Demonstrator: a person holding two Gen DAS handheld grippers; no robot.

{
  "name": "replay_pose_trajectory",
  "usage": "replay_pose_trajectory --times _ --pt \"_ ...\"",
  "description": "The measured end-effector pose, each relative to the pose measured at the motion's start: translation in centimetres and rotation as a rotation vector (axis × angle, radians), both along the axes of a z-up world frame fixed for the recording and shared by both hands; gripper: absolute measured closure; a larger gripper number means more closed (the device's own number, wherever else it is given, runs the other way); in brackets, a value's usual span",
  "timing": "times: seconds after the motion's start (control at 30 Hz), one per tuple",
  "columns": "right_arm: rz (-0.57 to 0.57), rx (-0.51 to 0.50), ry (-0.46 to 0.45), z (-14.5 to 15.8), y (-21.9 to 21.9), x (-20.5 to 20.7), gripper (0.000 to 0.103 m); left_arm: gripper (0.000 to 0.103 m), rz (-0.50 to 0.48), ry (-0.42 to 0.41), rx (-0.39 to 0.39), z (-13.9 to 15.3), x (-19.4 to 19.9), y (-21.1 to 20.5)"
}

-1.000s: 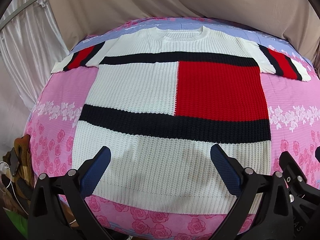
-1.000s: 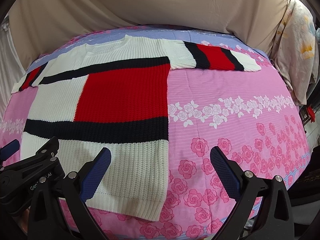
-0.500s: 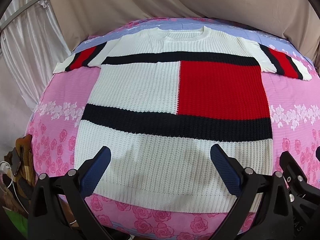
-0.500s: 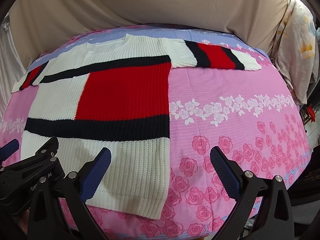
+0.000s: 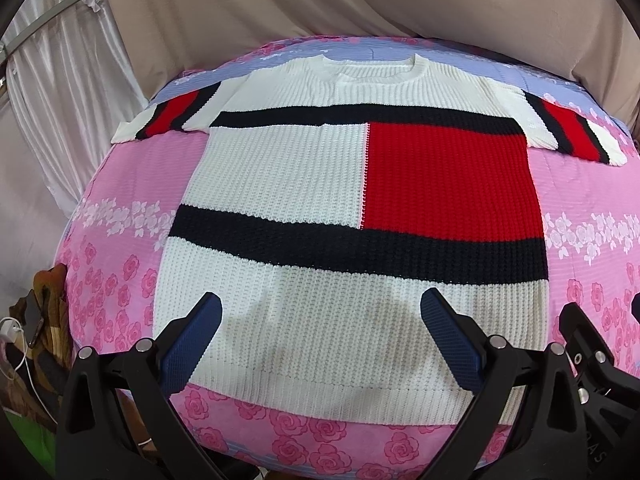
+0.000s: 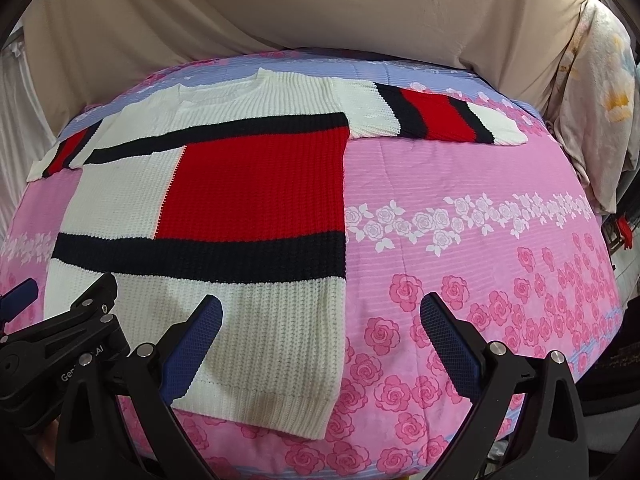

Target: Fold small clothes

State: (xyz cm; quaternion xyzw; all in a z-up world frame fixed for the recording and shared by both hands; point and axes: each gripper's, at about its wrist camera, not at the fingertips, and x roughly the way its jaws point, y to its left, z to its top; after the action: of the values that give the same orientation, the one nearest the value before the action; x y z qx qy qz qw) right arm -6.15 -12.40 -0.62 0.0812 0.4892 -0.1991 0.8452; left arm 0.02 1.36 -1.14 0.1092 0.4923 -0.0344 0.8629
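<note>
A bed (image 5: 120, 216) in a pink rose-print cover carries the knit sweater (image 5: 360, 208), spread flat with both sleeves out. Above the sweater's hem hangs the left hand-held gripper (image 5: 320, 332), jaws wide apart, holding nothing. The right hand-held gripper (image 6: 320, 332) straddles the sweater's right edge, equally wide and empty.

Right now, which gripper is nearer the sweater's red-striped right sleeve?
Right. The right gripper hovers by the hem corner below that sleeve; the left gripper hovers over the hem's middle.
</note>
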Motion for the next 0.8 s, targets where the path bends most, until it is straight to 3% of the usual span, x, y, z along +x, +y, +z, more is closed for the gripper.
replay_pose_trajectory --times 0.8 --pt "0.005 0.000 0.012 -0.1 -0.1 1.2 0.005 0.006 0.004 0.012 -0.001 -0.5 0.7 -0.1"
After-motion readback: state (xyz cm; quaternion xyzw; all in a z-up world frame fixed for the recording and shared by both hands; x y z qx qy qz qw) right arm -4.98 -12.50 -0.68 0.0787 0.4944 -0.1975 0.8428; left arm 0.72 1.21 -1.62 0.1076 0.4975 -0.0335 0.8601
